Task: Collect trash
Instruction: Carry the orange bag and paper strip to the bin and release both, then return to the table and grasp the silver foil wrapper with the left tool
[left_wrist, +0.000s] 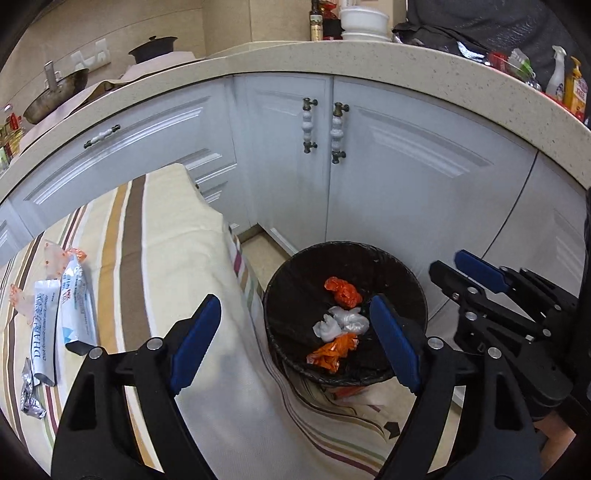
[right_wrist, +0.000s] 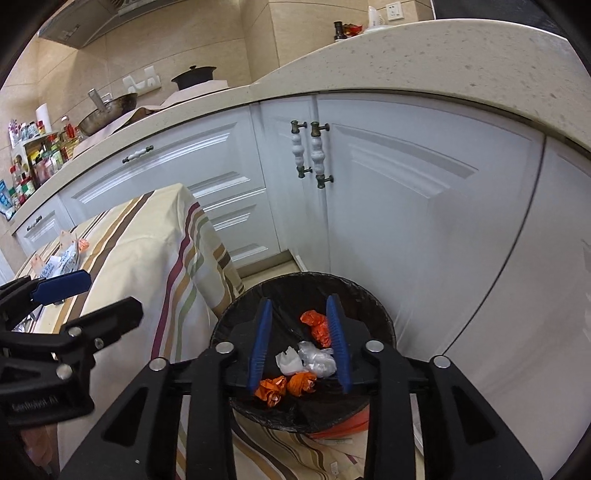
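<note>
I hold both hand-held grippers over the trash bin (right_wrist: 384, 325): my left hand-held gripper (left_wrist: 295, 347) is released wide, my right hand-held gripper (right_wrist: 301, 347) partly released, both empty.

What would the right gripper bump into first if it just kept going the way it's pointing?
Probably the crumpled wrappers in the black bin. The right gripper points down into it, jaws apart and holding nothing, though depth is hard to judge.

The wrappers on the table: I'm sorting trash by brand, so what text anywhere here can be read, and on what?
"DHA": silver wrapper on the striped tablecloth; its smaller print is blurred.
White and blue wrapper beside it: print too blurred.
Left gripper body: embossed lettering, not legible.
Counter bottles: labels too small.
</note>
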